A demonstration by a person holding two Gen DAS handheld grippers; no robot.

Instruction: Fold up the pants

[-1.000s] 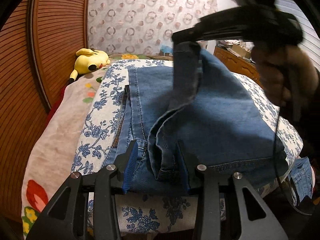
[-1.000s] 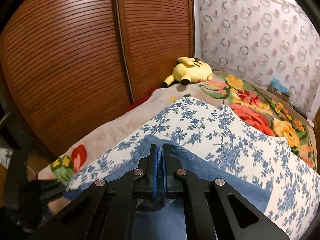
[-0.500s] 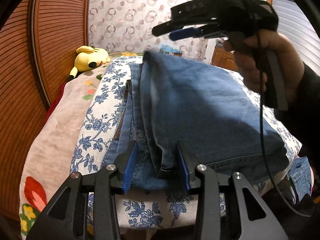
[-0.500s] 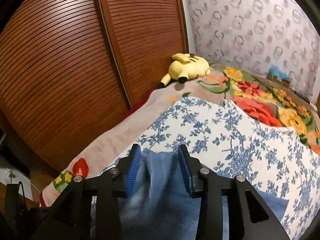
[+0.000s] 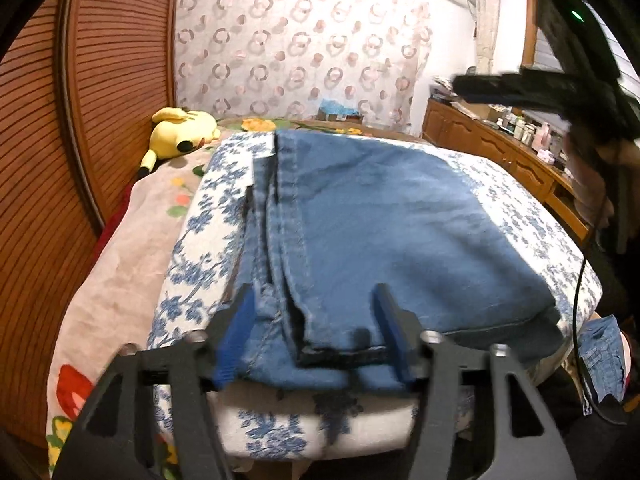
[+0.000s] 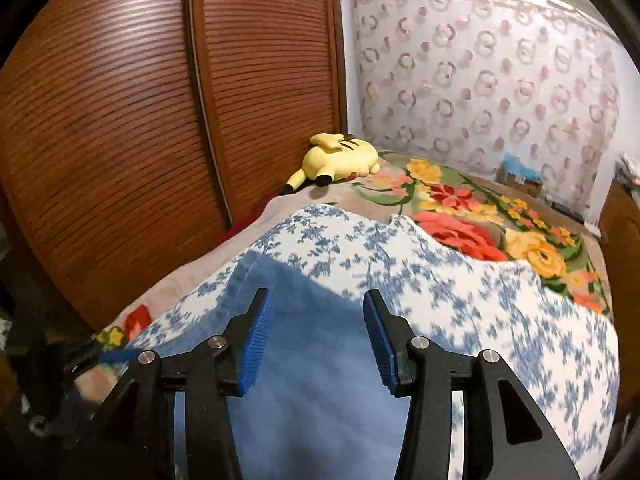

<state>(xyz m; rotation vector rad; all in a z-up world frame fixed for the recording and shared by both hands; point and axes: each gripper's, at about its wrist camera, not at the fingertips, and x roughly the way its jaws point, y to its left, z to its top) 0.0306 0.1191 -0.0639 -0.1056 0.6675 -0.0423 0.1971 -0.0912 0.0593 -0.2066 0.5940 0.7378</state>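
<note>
1. pants [image 5: 392, 240]: blue denim, folded into a flat rectangle on the blue-floral white cover [image 5: 200, 232], which lies over a flower-print blanket [image 6: 500, 220] on the bed. near edge of the stack reaches the cover's front edge.
2. left gripper [image 5: 316, 336]: jaws spread, have just been opening. blue pads stand either side of the near hem of the pants, not pressing on it. denim lies between them, seams and a dark hem edge visible there.
3. right gripper [image 6: 316, 344]: jaws spread, have just been opening. above the pants, pads clear of the cloth, nothing pinched. in the left wrist view it shows as a blurred black shape at upper right [image 5: 540, 88], well apart from the denim, with a hand [image 5: 592, 184] on it.
4. pants in the right wrist view [image 6: 320, 380]: smooth blue panel, far corner resting on the floral cover.
5. surroundings: yellow plush toy [image 6: 340, 158] on the blanket by the slatted wooden doors [image 6: 120, 120]; wooden dresser [image 5: 500, 152] at right.
</note>
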